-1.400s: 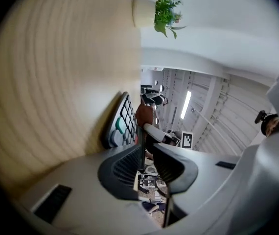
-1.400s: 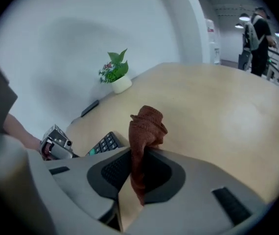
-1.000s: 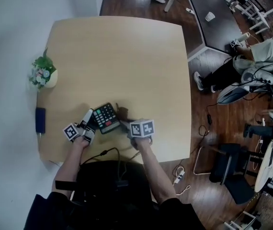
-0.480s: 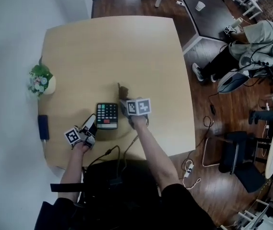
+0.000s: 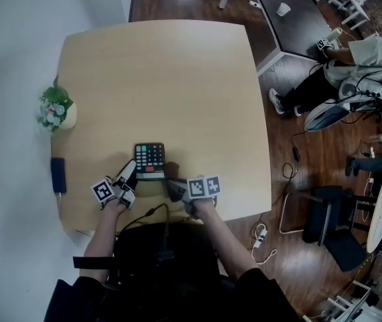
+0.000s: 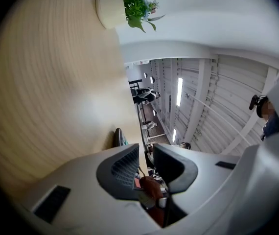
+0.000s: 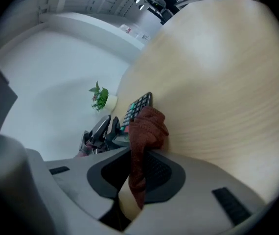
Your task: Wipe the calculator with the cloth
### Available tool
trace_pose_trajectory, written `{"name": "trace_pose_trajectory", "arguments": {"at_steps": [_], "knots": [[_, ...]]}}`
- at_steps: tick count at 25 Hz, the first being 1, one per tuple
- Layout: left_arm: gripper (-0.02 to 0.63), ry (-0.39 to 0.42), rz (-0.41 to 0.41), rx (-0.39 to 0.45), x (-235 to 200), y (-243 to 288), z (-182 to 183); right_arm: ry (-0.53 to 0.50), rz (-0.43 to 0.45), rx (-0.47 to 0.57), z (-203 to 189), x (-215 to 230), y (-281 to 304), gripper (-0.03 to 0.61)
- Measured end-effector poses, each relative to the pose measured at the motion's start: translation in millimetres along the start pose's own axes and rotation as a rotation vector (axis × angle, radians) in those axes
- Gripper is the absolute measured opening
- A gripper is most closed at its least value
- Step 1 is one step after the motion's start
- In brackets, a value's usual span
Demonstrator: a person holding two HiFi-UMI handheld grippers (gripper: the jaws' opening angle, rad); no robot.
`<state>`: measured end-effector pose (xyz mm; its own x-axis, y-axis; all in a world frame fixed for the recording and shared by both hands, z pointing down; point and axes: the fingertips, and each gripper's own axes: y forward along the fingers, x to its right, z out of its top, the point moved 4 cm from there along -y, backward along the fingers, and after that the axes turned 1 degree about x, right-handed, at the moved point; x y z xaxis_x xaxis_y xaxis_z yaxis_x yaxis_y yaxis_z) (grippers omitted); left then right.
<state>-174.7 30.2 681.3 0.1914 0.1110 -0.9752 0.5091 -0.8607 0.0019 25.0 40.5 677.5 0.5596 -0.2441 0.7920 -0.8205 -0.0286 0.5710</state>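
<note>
Head view, then each gripper: cloth clamped beside calculator

Head view: the calculator [image 5: 150, 161] lies left of centre, low on the table [image 5: 157, 79]. The left gripper [image 5: 129, 172] is at its lower-left corner and the right gripper [image 5: 175, 186] just below-right, carrying the brown cloth [image 5: 172, 170].
Left gripper view: jaws narrowly apart, just been opening, gap bare.
Right gripper view: jaws clamp the cloth, bunched just beside the calculator.

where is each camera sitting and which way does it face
Head view: on the person's head, looking steeply down at the table; both forearms show.
Left gripper view: on the left gripper, looking level over the table to the potted plant; its jaws have just been opening, nothing between them.
Right gripper view: on the right gripper, tilted down at the calculator; its jaws clamp the cloth.
Shared: the plant appears in all three.
</note>
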Motion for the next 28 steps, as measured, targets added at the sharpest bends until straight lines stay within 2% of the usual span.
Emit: {"name": "trace_pose_trajectory", "arguments": {"at_steps": [2,4,6,9,11,14,18,20,22,24,25,28], "knots": [[0.084,0.002,-0.006,-0.009,-0.9,-0.1,0.3,-0.063,-0.030,0.053,20.5,2.8,-4.2,0.064],[0.084,-0.003,-0.009,-0.012,-1.3,0.8,-1.5,-0.145,-0.072,0.145,68.8,7.1,-0.5,0.064],[0.084,-0.007,-0.006,-0.008,-0.4,1.2,-4.9,-0.205,-0.109,0.193,115.9,11.5,10.9,0.066],[0.084,-0.003,-0.001,0.000,3.1,3.0,-9.0,-0.255,-0.141,0.119,144.6,16.1,37.2,0.067],[0.083,-0.010,0.009,0.004,3.9,3.4,-10.1,-0.272,-0.141,0.059,137.5,13.5,48.4,0.069],[0.083,-0.005,0.022,0.011,1.4,2.6,-6.4,-0.228,-0.120,0.059,108.8,4.7,38.5,0.067],[0.083,0.010,0.036,0.025,-3.0,-1.4,-0.1,-0.110,-0.023,0.055,35.8,-6.2,13.3,0.067],[0.106,0.072,0.047,0.010,3.1,-4.6,2.3,-0.041,0.018,0.076,3.4,-6.4,-7.3,0.067],[0.125,0.221,0.076,-0.040,19.9,-7.9,6.8,0.005,0.019,0.107,-17.5,0.6,-27.7,0.067],[0.137,0.479,0.098,-0.161,44.9,-8.1,5.5,0.021,-0.006,0.136,-27.6,11.9,-40.3,0.067],[0.137,0.636,0.097,-0.257,55.4,-6.6,-1.9,0.025,-0.017,0.148,-30.0,16.9,-42.9,0.067],[0.208,1.146,0.085,-0.619,70.3,1.8,-46.0,0.025,-0.024,0.168,-28.7,21.6,-42.9,0.067]]}}
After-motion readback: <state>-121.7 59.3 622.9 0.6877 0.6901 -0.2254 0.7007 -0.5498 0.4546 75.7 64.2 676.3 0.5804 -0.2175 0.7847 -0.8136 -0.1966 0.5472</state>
